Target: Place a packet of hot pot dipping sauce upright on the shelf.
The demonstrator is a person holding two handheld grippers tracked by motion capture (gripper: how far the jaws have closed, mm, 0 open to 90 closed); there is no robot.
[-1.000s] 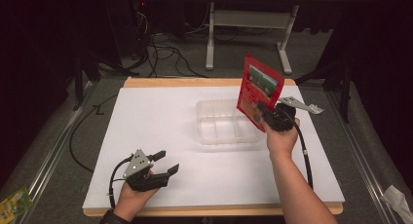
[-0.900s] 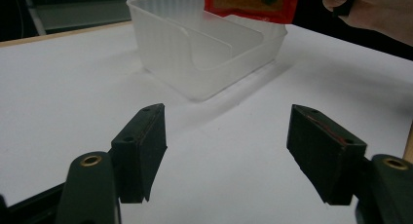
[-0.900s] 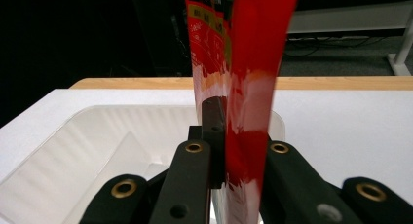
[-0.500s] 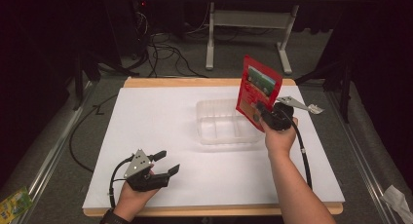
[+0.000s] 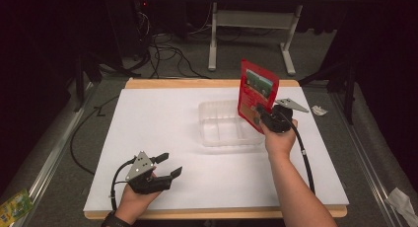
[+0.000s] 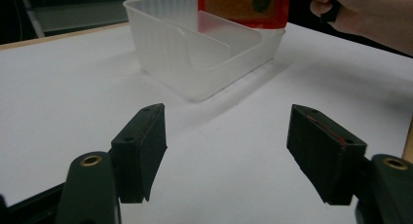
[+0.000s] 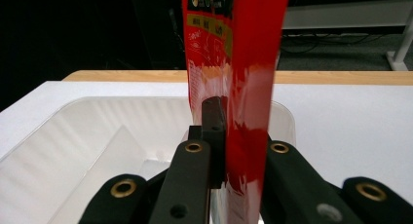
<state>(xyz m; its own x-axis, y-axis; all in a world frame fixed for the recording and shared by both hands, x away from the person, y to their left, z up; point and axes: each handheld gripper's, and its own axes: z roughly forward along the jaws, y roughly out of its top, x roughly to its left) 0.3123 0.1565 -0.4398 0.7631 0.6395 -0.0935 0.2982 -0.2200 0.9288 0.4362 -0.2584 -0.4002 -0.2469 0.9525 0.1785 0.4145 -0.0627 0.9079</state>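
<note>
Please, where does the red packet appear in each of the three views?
High view: red packet upright, right of centre, over the clear tray's right end.
Left gripper view: top edge, behind the tray's far wall.
Right gripper view: centre, between the jaws.
Shared landmark: the clear tray.

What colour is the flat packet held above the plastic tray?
The flat packet is red, clearest in the high view.

The red packet (image 7: 243, 87) looks like thin glossy plastic film that catches the light. The container (image 6: 195, 53) is frosted, half-clear plastic, smooth. The table top (image 5: 162, 123) is a matt white sheet over a pale wooden edge. The black jaws in the left gripper view are matt plastic with brass-coloured rivets.
</note>
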